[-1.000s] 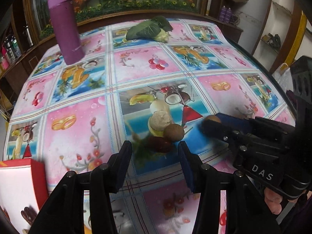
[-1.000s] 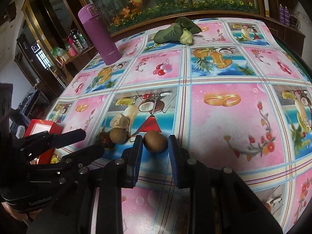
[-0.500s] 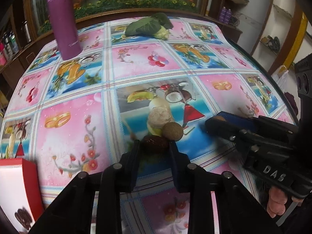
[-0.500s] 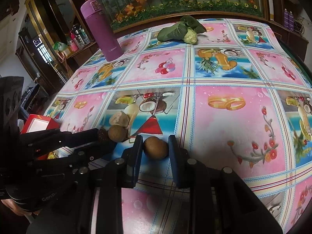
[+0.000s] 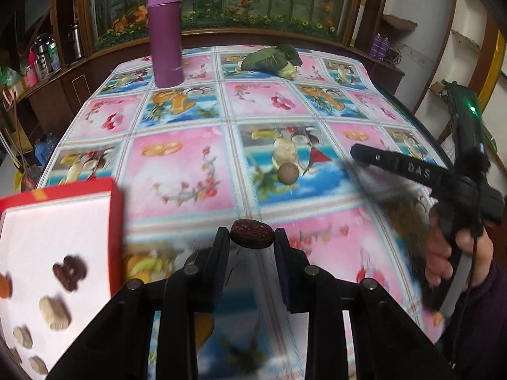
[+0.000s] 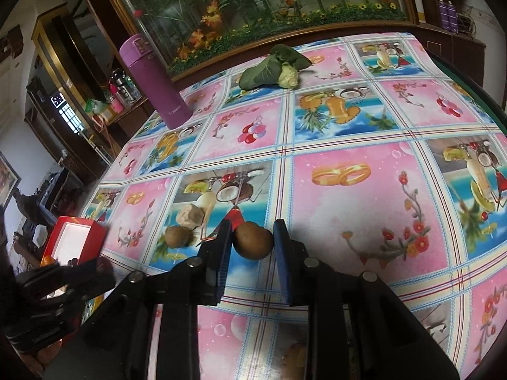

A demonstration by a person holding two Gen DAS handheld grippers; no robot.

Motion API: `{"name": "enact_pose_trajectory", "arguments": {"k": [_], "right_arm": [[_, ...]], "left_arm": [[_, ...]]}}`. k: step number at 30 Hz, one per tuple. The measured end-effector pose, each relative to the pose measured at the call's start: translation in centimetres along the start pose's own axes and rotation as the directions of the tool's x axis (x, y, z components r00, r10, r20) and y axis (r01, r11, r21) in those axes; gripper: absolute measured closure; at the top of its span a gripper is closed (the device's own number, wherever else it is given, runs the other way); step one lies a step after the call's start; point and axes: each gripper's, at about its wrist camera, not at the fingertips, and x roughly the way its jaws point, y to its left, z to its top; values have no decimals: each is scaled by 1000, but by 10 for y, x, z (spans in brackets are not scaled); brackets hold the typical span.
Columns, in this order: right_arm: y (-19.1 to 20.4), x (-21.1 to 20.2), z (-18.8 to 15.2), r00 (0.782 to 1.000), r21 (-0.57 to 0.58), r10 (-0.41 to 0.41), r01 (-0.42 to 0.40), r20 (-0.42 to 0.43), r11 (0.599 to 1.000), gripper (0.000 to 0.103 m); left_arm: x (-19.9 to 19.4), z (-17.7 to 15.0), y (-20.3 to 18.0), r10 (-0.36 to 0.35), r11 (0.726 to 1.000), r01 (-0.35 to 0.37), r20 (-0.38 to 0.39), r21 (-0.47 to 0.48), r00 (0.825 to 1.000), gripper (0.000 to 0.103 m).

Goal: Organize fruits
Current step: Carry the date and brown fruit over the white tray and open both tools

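My left gripper (image 5: pixel 252 237) is shut on a dark red date (image 5: pixel 252 238) and holds it above the table, right of the red box (image 5: pixel 60 247) with a white inside that holds several dried fruits. My right gripper (image 6: pixel 253 242) is shut on a brown round fruit (image 6: pixel 253 243), lifted off the cloth. Another brown round fruit (image 5: pixel 288 173) and a pale lumpy piece (image 5: pixel 284 152) lie on the tablecloth; they also show in the right wrist view as the round fruit (image 6: pixel 176 237) and the pale piece (image 6: pixel 190 215).
A purple flask (image 5: pixel 166 33) stands at the far left of the table. A leafy green vegetable (image 5: pixel 272 58) lies at the far edge. The table's right edge (image 5: pixel 421 126) drops off near a shelf. The right gripper's body (image 5: pixel 443 183) shows in the left view.
My left gripper closed on the date, lifted it and pulled back toward the red box. My right gripper closed on the brown fruit and raised it off the cloth.
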Motion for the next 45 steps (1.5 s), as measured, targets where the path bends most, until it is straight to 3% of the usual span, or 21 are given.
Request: {"name": "enact_pose_trajectory", "arguments": {"k": [16, 23, 27, 31, 37, 42, 45], "right_arm": [[4, -3, -7, 1000, 4, -17, 17, 7, 1000, 75], [29, -7, -15, 999, -5, 54, -54, -4, 999, 75], [72, -12, -22, 992, -57, 125, -125, 4, 991, 74], [131, -7, -24, 969, -96, 246, -248, -32, 964, 74], [227, 13, -27, 944, -217, 307, -327, -120, 920, 74], [279, 46, -34, 941, -270, 267, -318, -209, 909, 74], [301, 65, -36, 933, -280, 245, -317, -265, 906, 74]], "left_arm": [[-32, -11, 33, 47, 995, -42, 58, -86, 997, 75], [-85, -26, 85, 156, 979, -136, 126, -153, 980, 75], [-110, -34, 130, 241, 955, -212, 128, -205, 962, 75], [-126, -34, 175, 313, 928, -276, 123, -251, 942, 75], [-141, -42, 217, 380, 897, -331, 129, -293, 916, 75], [-132, -64, 243, 389, 880, -352, 59, -319, 919, 75], [-119, -79, 256, 367, 878, -345, 5, -332, 930, 75]]}}
